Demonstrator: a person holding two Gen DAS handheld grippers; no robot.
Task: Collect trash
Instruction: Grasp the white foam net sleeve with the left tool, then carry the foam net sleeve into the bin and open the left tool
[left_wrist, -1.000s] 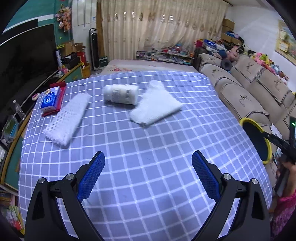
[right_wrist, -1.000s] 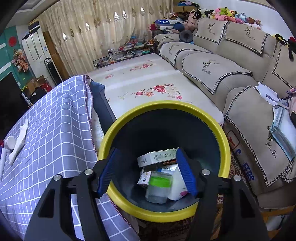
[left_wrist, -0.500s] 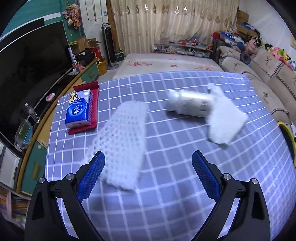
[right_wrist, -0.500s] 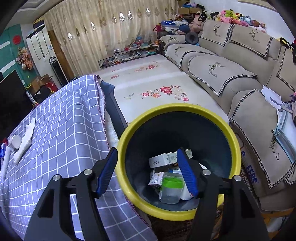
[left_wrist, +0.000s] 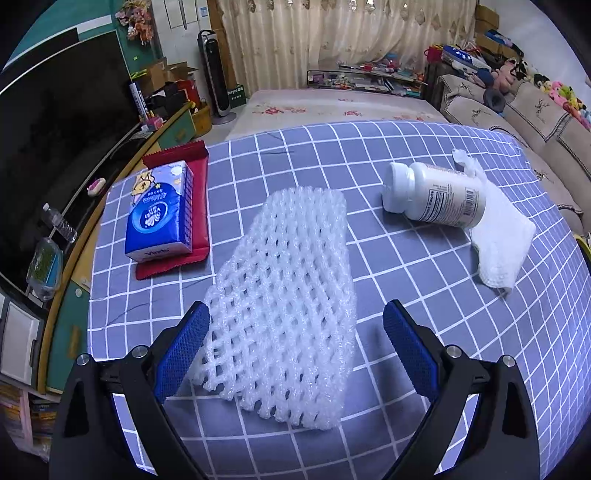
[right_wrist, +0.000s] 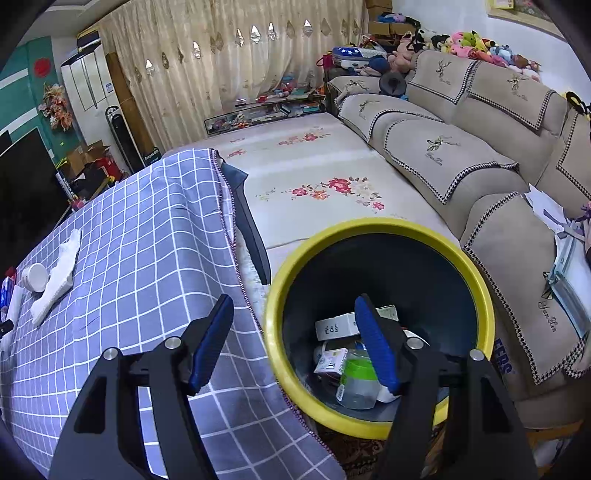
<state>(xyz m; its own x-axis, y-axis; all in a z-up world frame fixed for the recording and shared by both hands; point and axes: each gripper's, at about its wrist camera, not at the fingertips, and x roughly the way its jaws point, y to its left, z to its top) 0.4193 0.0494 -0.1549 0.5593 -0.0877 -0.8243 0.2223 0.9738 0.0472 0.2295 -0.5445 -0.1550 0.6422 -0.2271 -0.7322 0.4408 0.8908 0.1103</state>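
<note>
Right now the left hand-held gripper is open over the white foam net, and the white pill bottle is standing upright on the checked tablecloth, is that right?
Not quite. The white pill bottle is lying on its side, not upright, partly resting on a white cloth; the left wrist view shows it. The rest holds: the left hand-held gripper is open over the white foam net on the checked tablecloth.

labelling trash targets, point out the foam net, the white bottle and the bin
foam net (left_wrist: 284, 291), left wrist view, middle of the mesh
white bottle (left_wrist: 439, 197), left wrist view, labelled side
bin (right_wrist: 280, 295), right wrist view, yellow rim
</note>
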